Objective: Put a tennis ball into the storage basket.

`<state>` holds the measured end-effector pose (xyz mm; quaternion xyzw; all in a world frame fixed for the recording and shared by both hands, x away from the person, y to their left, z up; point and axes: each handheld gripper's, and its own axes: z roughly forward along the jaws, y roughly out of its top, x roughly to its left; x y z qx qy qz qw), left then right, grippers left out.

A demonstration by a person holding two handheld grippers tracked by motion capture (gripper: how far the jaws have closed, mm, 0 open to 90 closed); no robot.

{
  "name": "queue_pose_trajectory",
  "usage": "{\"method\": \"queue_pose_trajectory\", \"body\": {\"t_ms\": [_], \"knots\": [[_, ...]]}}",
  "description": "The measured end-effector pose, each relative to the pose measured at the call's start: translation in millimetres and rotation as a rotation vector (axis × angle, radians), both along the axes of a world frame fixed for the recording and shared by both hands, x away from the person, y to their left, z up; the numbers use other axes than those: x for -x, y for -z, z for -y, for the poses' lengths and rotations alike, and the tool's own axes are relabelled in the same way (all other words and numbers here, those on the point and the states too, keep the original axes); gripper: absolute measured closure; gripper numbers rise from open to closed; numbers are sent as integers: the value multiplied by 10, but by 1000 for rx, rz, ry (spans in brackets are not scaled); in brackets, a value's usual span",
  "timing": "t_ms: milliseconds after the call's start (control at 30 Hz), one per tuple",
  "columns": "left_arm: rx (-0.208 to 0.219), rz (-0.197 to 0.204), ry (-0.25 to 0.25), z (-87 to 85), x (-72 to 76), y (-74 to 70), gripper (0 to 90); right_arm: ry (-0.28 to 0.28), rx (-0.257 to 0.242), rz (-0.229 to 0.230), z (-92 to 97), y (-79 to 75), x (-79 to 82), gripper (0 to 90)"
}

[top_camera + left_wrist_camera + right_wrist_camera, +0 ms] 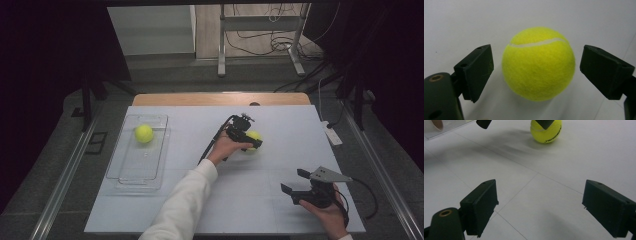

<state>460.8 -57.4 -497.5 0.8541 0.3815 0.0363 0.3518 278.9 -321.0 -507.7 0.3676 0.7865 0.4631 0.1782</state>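
Observation:
A yellow tennis ball (255,135) lies on the white table, right of centre. My left gripper (252,140) reaches around it from the near side. In the left gripper view the ball (539,63) sits between the two black jaws of that gripper (537,70), with a small gap showing on each side, so the pads do not press on it. My right gripper (294,181) rests at the front right, jaws wide open with nothing between them (544,205). From there the same ball (546,132) shows far off with the other gripper's jaw tips over it.
A clear plastic tray (130,172) lies at the left of the table with a second tennis ball (144,133) in its far end. A white power strip (331,134) sits at the right edge. Dark curtains and metal stands surround the table.

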Motion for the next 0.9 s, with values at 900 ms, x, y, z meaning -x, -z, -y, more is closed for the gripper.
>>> {"method": "queue_pose_trajectory", "body": {"t_ms": [900], "knots": [[-45, 23, 26, 59, 81, -55, 269, 1, 2, 1, 7, -3, -2, 128]]}}
